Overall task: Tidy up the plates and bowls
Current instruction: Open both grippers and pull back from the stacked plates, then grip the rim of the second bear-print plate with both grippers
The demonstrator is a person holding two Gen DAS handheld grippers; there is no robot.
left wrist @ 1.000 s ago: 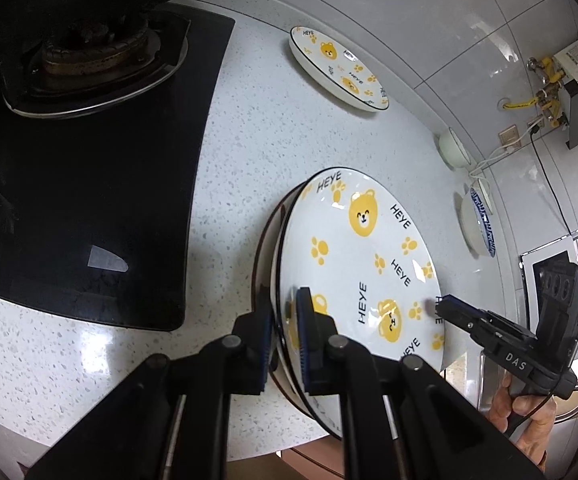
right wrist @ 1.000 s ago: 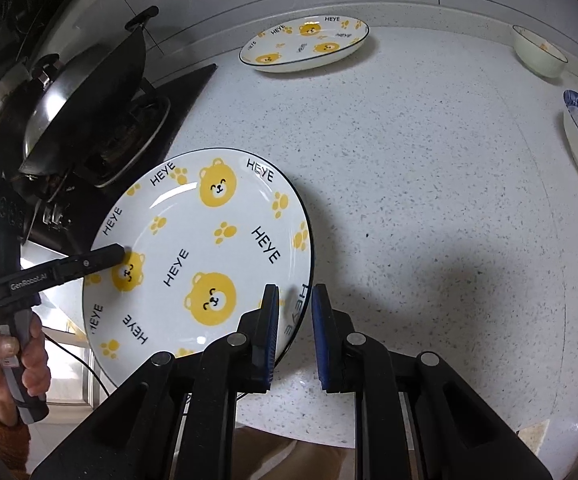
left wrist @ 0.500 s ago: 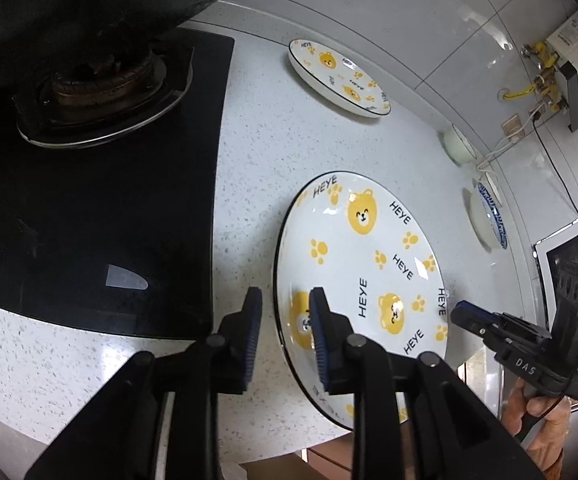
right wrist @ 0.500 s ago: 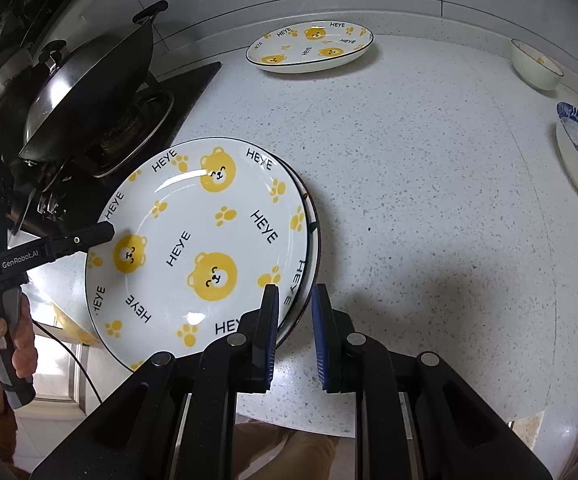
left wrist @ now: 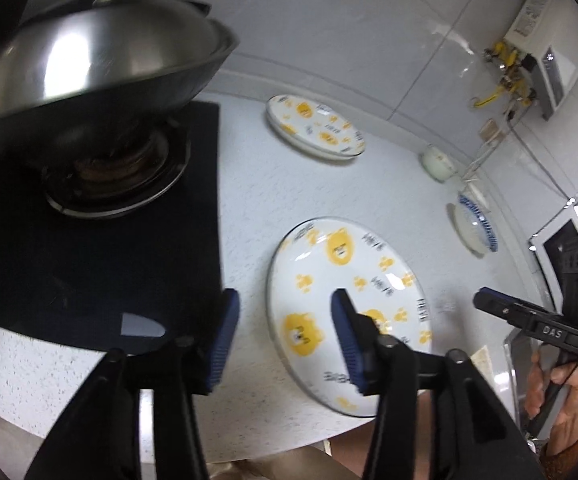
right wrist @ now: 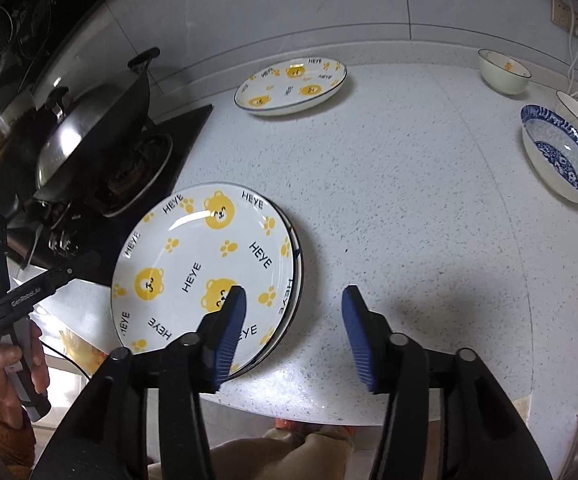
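Two white bear-print plates are stacked (right wrist: 209,272) near the counter's front edge, the top one shifted a little left of the lower; the stack also shows in the left wrist view (left wrist: 349,304). My left gripper (left wrist: 285,338) is open and empty above the stack's left rim. My right gripper (right wrist: 293,332) is open and empty over the stack's right rim. A third bear-print plate (right wrist: 291,84) lies at the back, also in the left wrist view (left wrist: 315,128). A blue-patterned bowl (right wrist: 561,160) and two small white bowls (right wrist: 503,70) sit at the right.
A wok with a steel lid (left wrist: 89,76) sits on the black gas hob (left wrist: 97,248) to the left of the stack. The speckled white counter (right wrist: 409,200) ends just in front of the stack. A tiled wall runs behind.
Both grippers have let go of the top plate and opened wide. The plate now rests on the lower plate. Both grippers have pulled back and up.
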